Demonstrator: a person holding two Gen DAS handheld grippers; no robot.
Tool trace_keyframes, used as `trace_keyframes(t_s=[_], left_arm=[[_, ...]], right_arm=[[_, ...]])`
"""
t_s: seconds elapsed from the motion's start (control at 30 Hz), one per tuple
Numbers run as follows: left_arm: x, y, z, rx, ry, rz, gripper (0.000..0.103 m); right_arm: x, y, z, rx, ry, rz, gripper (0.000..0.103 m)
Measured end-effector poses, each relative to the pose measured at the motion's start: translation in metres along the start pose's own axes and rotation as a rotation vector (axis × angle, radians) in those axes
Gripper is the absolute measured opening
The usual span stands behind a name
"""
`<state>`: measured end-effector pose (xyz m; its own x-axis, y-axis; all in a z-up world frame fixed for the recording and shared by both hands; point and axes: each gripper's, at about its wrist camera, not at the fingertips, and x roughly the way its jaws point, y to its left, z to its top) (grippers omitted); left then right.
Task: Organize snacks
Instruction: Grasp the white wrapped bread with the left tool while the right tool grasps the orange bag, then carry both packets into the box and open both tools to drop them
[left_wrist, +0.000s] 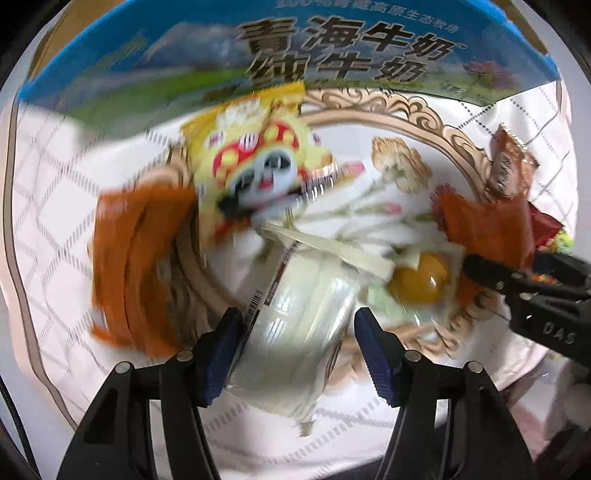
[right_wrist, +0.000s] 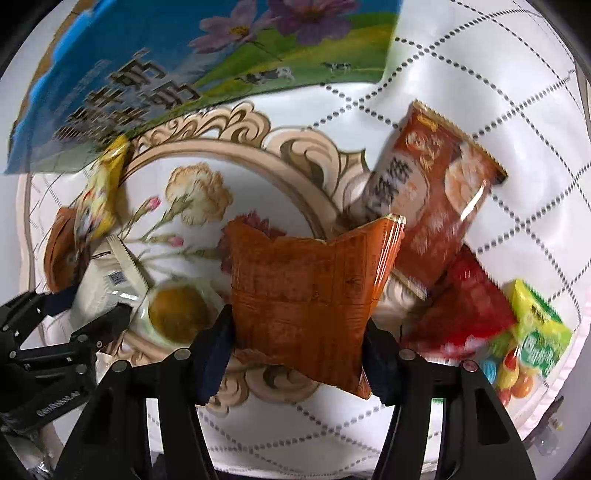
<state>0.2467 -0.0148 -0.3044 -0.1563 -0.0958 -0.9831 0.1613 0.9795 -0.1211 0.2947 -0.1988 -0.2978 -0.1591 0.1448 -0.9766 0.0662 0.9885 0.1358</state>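
Observation:
My left gripper (left_wrist: 299, 343) is shut on a white snack packet (left_wrist: 295, 332) with a barcode, held over the floral cloth. It also shows in the right wrist view (right_wrist: 99, 291). My right gripper (right_wrist: 295, 354) is shut on an orange snack packet (right_wrist: 306, 295), which also shows in the left wrist view (left_wrist: 484, 225). A yellow panda packet (left_wrist: 258, 162) lies near the blue milk carton box (left_wrist: 295, 55). A yellow jelly cup (left_wrist: 421, 277) lies between the two grippers.
An orange packet (left_wrist: 136, 262) lies at left. A brown-orange packet (right_wrist: 436, 192), a red packet (right_wrist: 461, 310) and a green candy packet (right_wrist: 539, 328) lie at right. The milk box (right_wrist: 184, 74) stands at the back of the quilted white cloth (right_wrist: 480, 92).

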Motion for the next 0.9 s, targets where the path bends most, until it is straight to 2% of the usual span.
trace_keyframes(t_s=[0.1, 0.33, 0.47, 0.67, 0.9], left_arm=[[0.000, -0.006, -0.014, 0.023, 0.006, -0.035, 0.061], [0.030, -0.031, -0.008, 0.084, 0.041, 0.037, 0.062], [0.030, -0.035, -0.007, 0.072, -0.014, 0.053, 0.058], [0.013, -0.034, -0.031, -0.001, -0.073, 0.005, 0.057], [-0.037, -0.037, -0.072, -0.075, -0.219, -0.062, 0.057]], right_arm=[[-0.003, -0.001, -0.019, -0.019, 0.011, 0.031, 0.064], [-0.003, -0.007, -0.031, -0.008, 0.004, 0.040, 0.064], [-0.008, -0.007, -0.034, -0.006, -0.022, 0.043, 0.063], [-0.034, -0.026, -0.054, 0.013, -0.064, 0.075, 0.061], [-0.093, -0.034, -0.071, 0.023, -0.145, 0.191, 0.061]])
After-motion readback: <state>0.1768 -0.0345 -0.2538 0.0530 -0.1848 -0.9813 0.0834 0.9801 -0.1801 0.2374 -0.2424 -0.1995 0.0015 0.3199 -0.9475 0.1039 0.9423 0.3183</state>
